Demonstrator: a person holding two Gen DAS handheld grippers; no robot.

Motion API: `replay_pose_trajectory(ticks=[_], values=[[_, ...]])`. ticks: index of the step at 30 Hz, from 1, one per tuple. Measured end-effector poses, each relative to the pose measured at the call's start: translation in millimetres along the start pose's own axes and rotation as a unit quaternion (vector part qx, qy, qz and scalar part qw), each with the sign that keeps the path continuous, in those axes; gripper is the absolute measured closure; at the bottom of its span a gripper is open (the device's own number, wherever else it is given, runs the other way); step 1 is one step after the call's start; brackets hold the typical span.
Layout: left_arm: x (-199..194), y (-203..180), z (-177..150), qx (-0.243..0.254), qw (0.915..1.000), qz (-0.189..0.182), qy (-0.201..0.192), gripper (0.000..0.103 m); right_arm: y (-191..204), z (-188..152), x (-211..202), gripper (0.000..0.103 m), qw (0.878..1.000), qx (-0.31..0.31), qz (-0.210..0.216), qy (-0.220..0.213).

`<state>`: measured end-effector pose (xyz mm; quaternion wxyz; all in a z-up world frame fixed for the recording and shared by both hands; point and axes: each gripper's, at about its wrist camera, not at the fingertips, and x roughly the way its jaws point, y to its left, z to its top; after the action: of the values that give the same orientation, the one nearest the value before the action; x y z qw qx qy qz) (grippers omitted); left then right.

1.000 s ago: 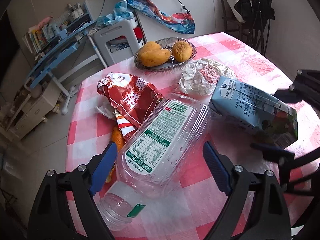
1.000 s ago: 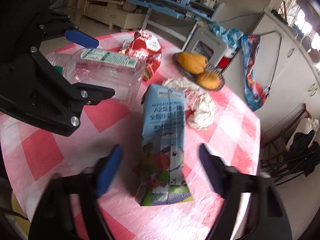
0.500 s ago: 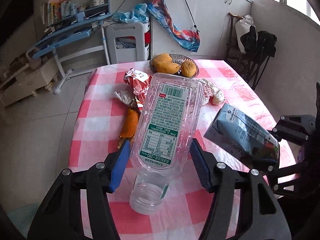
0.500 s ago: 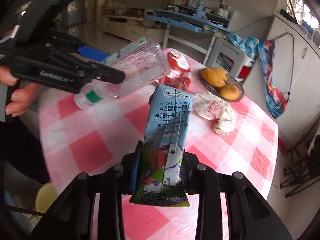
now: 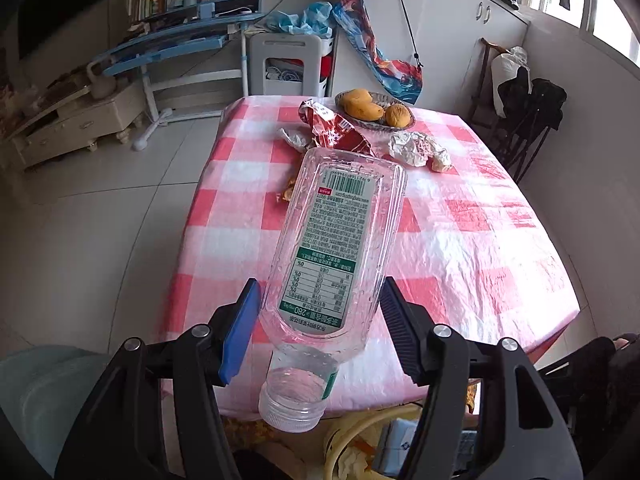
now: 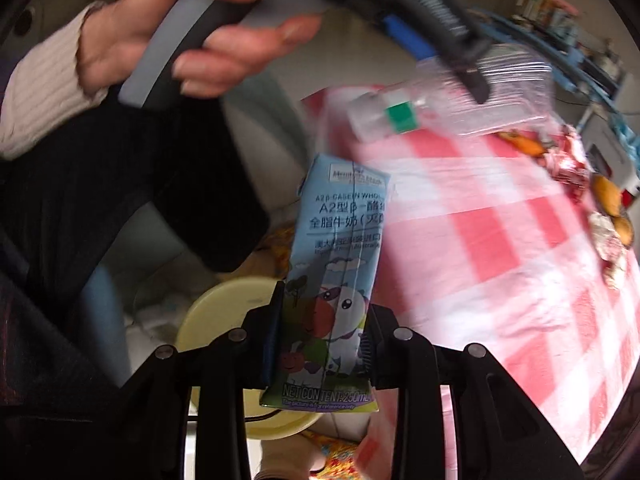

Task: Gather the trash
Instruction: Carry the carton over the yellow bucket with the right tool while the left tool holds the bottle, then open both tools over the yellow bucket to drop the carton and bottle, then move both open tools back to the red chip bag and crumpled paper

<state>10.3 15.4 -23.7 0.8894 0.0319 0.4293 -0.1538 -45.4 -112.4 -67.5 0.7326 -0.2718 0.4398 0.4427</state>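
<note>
Left wrist view first: the left gripper [image 5: 318,320] has closed in on the clear plastic bottle [image 5: 336,248] over the last second, and its pads now squeeze the lower body. The bottle was lying on the checked table [image 5: 472,240] a second ago; now it's lifted, mouth down at the bottom centre of the frame. The label's upside down: a barcode and "280" are about all I can make out. A red snack bag [image 5: 336,130] and crumpled wrappers [image 5: 418,148] are left in the upper middle.

Right wrist view: the right gripper [image 6: 322,332] also narrowed, and now clamps the milk carton [image 6: 338,280] at the centre, off the table. It reads "A2", "NET CONTENT: 250mL". A yellow bin [image 6: 216,304] sits lower left, so the drop looks next.
</note>
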Motion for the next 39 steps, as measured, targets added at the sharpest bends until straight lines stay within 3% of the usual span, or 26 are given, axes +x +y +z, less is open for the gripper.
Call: replay_pose_trajectory(ticks=[6, 9, 10, 11, 15, 18, 22, 24, 27, 30, 32, 36, 39], values=[[-14, -14, -27, 0.006, 0.9999, -0.004, 0.009, 0.044, 33, -13, 22, 0.070, 0.998, -0.037, 0.022, 0.049], [-21, -20, -39, 0.007, 0.9999, -0.005, 0.012, 0.044, 41, -22, 32, 0.070, 0.996, -0.054, 0.004, 0.073], [-23, -20, -43, 0.005, 0.9999, -0.006, 0.014, 0.044, 40, -23, 33, 0.062, 0.996, -0.056, -0.002, 0.075], [-25, -21, -48, 0.003, 0.9998, -0.008, 0.018, 0.044, 40, -24, 31, 0.047, 0.996, -0.057, -0.008, 0.072], [-32, -25, -66, -0.004, 0.9993, -0.016, 0.032, 0.044, 31, -28, 18, 0.043, 0.998, -0.040, -0.027, 0.049], [-38, -32, -83, -0.002, 0.9985, -0.022, 0.050, 0.044, 28, -31, 10, 0.043, 0.997, -0.029, -0.066, 0.038], [-40, -47, -116, 0.010, 0.9946, -0.029, 0.099, 0.045, 14, -39, 1, 0.035, 0.989, -0.008, -0.148, 0.028], [-38, -59, -136, 0.025, 0.9882, -0.043, 0.145, 0.046, 4, -41, -4, 0.034, 0.982, 0.012, -0.186, 0.029], [-44, -75, -153, 0.064, 0.9834, -0.049, 0.163, 0.046, -9, -41, -13, 0.033, 0.974, 0.042, -0.220, 0.022], [-55, -79, -144, 0.073, 0.9866, -0.047, 0.138, 0.045, -15, -41, -22, 0.032, 0.971, 0.053, -0.232, 0.013], [-58, -77, -125, 0.076, 0.9918, -0.013, 0.102, 0.045, -19, -39, -24, 0.030, 0.969, 0.051, -0.240, 0.010], [-50, -65, -57, 0.043, 0.9986, 0.024, 0.018, 0.038, -40, -35, -32, 0.029, 0.962, 0.063, -0.265, -0.004], [-31, -58, -7, 0.009, 0.9991, 0.034, -0.023, 0.037, -61, -31, -44, 0.027, 0.954, 0.093, -0.285, -0.027]])
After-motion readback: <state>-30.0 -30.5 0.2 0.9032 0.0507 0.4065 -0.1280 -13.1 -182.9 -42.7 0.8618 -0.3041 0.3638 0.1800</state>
